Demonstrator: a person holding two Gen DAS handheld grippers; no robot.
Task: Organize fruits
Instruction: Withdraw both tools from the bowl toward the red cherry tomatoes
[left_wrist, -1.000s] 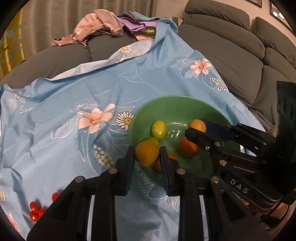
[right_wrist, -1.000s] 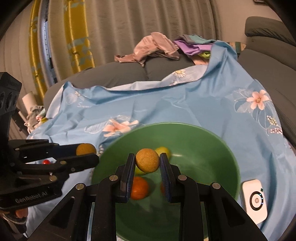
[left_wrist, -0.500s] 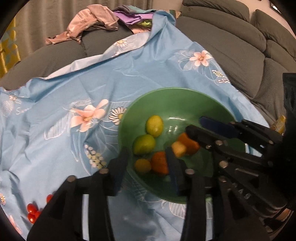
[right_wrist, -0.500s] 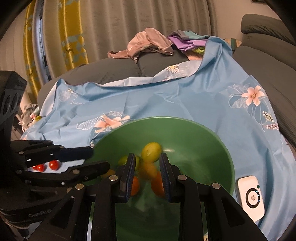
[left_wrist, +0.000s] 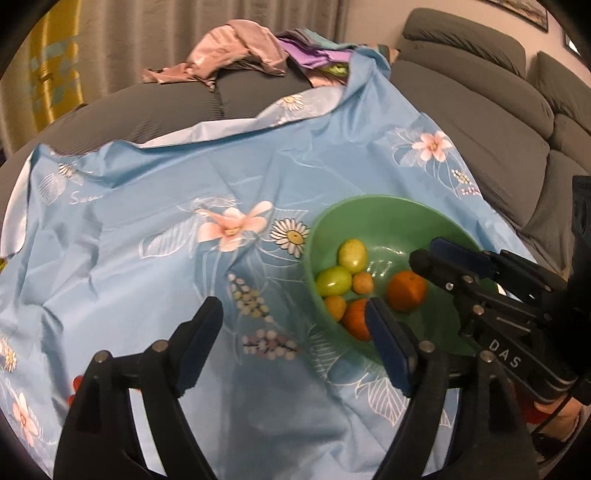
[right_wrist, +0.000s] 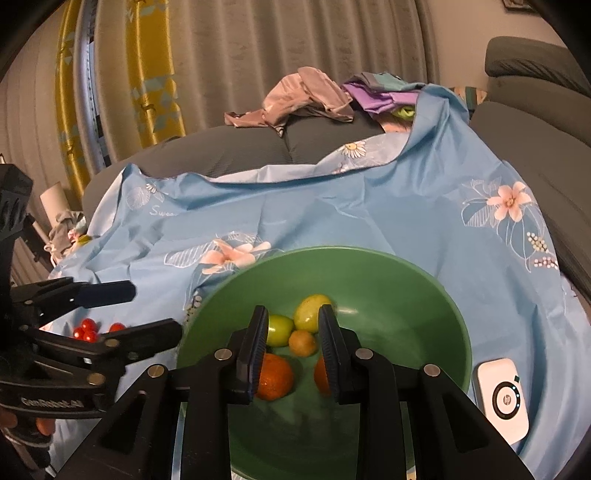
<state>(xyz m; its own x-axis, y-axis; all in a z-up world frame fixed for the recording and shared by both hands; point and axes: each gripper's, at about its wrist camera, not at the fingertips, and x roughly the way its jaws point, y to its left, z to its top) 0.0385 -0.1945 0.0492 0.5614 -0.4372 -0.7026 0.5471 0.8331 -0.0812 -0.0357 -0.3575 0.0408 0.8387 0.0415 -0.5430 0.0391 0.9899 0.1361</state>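
Observation:
A green bowl (left_wrist: 380, 210) (right_wrist: 413, 291) sits on a blue flowered cloth and holds several fruits: two yellow-green ones (left_wrist: 352, 250) (right_wrist: 312, 306), two small yellow-orange ones (left_wrist: 362, 283) (right_wrist: 302, 342) and two oranges (left_wrist: 406, 290) (right_wrist: 274, 376). My left gripper (left_wrist: 291, 325) is wide open and empty, just left of the bowl's near rim. My right gripper (right_wrist: 293, 332) is open and empty above the fruits in the bowl; it also shows in the left wrist view (left_wrist: 437, 254). Small red tomatoes (right_wrist: 86, 329) lie on the cloth left of the bowl.
A white HP device (right_wrist: 502, 398) lies on the cloth right of the bowl. A pile of clothes (right_wrist: 317, 96) sits at the far end of the grey sofa (left_wrist: 480, 122). Yellow curtains (right_wrist: 110, 74) hang behind.
Both grippers have let go of their small yellow-orange fruits, which now lie in the bowl. The left gripper has opened wide and drawn back to the left of the bowl.

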